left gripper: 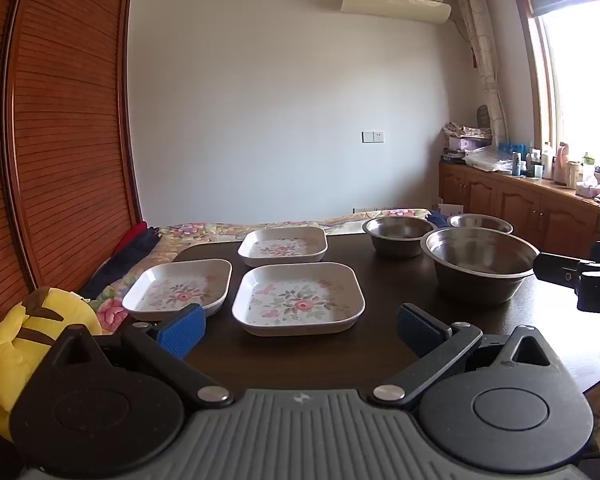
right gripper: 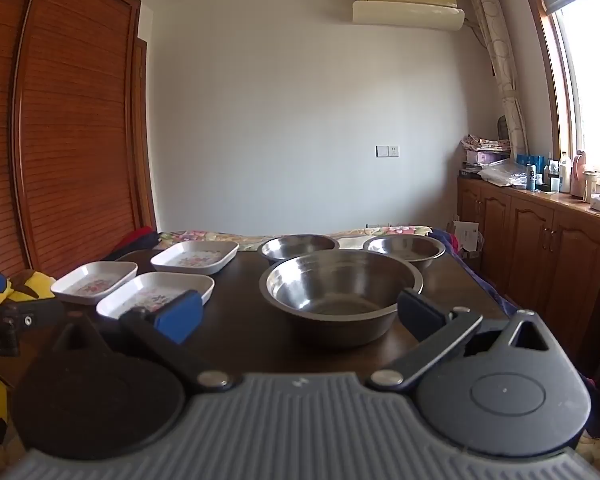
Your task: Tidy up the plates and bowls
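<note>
Both tongs gape empty: left tongs (left gripper: 300,326) just short of nearest plate (left gripper: 298,299), right tongs (right gripper: 300,314) facing big bowl (right gripper: 341,294)

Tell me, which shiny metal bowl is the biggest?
The metal bowl nearest the grippers is the biggest. It sits in front of the two smaller bowls, which stand side by side at the table's far edge.

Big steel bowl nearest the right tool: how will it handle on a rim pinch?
The large steel bowl looks rigid and thin-walled, so probably light. Its polished, reflective surface suggests slippery contact. Held by one rim edge, it will likely tilt.
</note>
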Action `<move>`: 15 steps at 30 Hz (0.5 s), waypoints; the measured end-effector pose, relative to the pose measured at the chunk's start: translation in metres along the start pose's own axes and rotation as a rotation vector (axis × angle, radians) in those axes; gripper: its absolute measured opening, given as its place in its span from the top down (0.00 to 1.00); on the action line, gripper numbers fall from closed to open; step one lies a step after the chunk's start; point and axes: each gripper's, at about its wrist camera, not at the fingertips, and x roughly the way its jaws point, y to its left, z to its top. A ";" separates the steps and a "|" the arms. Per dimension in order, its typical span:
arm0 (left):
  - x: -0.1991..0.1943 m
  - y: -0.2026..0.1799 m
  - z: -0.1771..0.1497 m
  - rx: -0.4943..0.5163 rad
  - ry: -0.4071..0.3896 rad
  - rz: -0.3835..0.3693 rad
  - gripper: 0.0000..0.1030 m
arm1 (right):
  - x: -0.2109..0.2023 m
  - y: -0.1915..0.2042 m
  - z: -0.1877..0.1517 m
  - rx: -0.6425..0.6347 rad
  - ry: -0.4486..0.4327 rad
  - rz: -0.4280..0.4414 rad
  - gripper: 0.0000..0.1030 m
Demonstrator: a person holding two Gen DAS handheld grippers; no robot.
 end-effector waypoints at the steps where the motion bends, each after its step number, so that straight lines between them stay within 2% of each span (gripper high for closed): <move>1: 0.000 0.000 0.000 0.001 -0.001 0.000 0.00 | 0.000 0.000 0.000 -0.001 0.000 0.001 0.00; 15: 0.002 0.003 -0.002 0.005 -0.004 0.006 0.00 | 0.001 0.002 -0.004 0.004 0.010 0.001 0.00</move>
